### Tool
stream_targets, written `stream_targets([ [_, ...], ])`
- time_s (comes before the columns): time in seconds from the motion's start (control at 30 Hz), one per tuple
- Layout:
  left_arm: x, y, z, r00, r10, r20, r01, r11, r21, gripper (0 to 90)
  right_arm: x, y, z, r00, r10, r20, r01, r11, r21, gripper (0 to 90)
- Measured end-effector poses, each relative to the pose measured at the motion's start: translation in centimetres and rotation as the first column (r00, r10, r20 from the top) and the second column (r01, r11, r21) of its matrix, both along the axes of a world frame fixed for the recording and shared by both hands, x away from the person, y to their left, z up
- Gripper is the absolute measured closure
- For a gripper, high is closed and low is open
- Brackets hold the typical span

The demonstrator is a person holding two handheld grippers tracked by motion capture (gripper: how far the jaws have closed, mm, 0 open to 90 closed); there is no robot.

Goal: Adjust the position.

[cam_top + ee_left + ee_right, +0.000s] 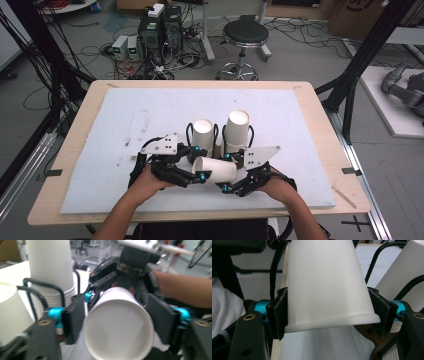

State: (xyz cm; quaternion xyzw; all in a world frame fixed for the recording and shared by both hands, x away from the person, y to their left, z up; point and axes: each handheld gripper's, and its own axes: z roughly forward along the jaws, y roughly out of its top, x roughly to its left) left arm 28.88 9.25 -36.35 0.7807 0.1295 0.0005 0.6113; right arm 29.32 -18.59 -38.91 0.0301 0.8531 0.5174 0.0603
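Currently a white paper cup (215, 170), light and easily crushed, is being pinched sideways by left gripper (201, 176) at its base and right gripper (226, 187) near the rim; gentle pressure is being advised.

We see a light wooden table (80, 125) in the middle of the frame, nearly covered by a white sheet (150, 115) lying flat, with a few dark smudges toward its left. On the sheet, right of centre, stand two stacks of white paper cups (237, 131) in black wire holders (190, 132).
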Motion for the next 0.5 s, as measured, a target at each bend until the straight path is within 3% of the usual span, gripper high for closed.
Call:
stream_targets([
  [0.1, 0.0, 0.0, -0.2, 0.9999, -0.007, -0.008, 0.008, 0.9999, 0.014, 26.2, -0.2, 0.1, 0.2, 0.9999, 0.000, 0.012, 0.000, 0.999, -0.037, 29.2],
  [0.3, 0.2, 0.3, -0.8, 0.9985, -0.045, -0.032, 0.045, 0.9989, 0.013, 33.9, -0.1, -0.2, 0.3, 0.9999, 0.010, 0.010, -0.010, 1.000, -0.024, 30.5],
  [0.4, 0.1, 0.6, -1.1, 0.9975, -0.059, -0.040, 0.059, 0.9983, -0.005, 35.3, -0.2, -0.3, 0.4, 0.9997, 0.025, 0.007, -0.025, 1.000, -0.014, 31.0],
  [0.5, 0.2, 1.0, -1.1, 0.9965, -0.068, -0.048, 0.065, 0.9964, -0.055, 36.3, -0.1, -0.3, 0.5, 0.9995, 0.031, -0.006, -0.031, 0.999, 0.020, 27.5],
])
